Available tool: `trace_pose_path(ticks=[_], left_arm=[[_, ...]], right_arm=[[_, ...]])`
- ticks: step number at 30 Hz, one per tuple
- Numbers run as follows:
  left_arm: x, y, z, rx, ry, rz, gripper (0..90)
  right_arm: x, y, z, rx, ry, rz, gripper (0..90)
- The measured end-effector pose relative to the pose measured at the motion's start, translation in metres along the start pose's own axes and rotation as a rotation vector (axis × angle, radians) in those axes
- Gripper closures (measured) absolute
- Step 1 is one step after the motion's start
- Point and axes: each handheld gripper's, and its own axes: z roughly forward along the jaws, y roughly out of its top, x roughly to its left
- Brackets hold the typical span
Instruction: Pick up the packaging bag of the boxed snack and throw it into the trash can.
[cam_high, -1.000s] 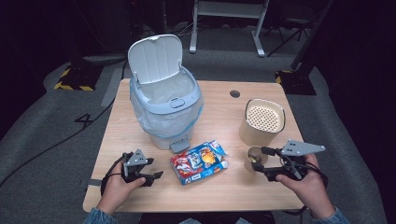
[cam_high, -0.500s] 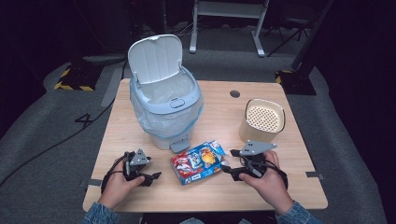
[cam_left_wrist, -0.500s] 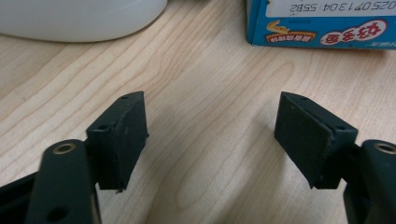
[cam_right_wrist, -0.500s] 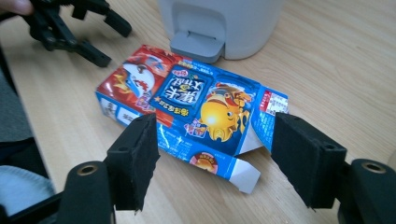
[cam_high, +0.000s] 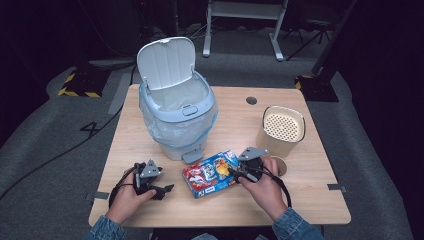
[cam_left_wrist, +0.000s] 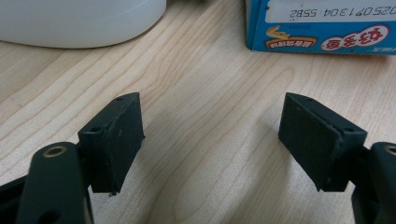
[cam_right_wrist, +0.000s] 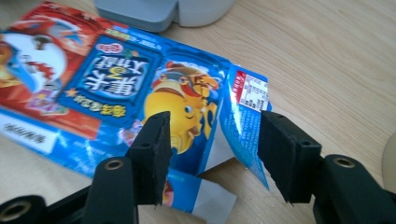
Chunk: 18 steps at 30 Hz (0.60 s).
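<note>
Snack box (cam_high: 212, 173) lies flat on the wooden table (cam_high: 300, 200), before the open pedal bin (cam_high: 176, 112). Right gripper (cam_right_wrist: 212, 154) has swung in from the cream canister (cam_high: 281, 131), jaws narrowing astride its open end flap, not yet pinching; a grasp looks imminent. Left gripper (cam_left_wrist: 211, 140) rests alongside, jaws just spread, empty.

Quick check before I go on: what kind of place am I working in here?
Probably a lab or studio set up for recording, not a home: a lone wooden table on grey carpet, dark surroundings, hazard-striped tape and loose cables on the floor, and a metal stand behind.
</note>
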Motion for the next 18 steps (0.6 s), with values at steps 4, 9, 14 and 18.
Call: trace_pose_path(ticks=[4,9,14,18], left_arm=[[0.0,0.0,0.0,0.0,0.0,0.0,22.3],[0.0,0.0,0.0,0.0,0.0,0.0,22.4],[0.0,0.0,0.0,-0.001,0.001,-0.002,22.4],[-0.001,0.0,0.0,-0.001,0.004,-0.006,22.4]], right_arm=[[-0.004,-0.002,0.013,0.036,-0.007,0.031,48.2],[-0.008,-0.004,0.019,0.062,-0.02,0.051,53.0],[-0.015,-0.004,0.018,0.092,-0.012,0.096,66.0],[-0.017,-0.005,0.019,0.11,0.01,0.092,76.9]])
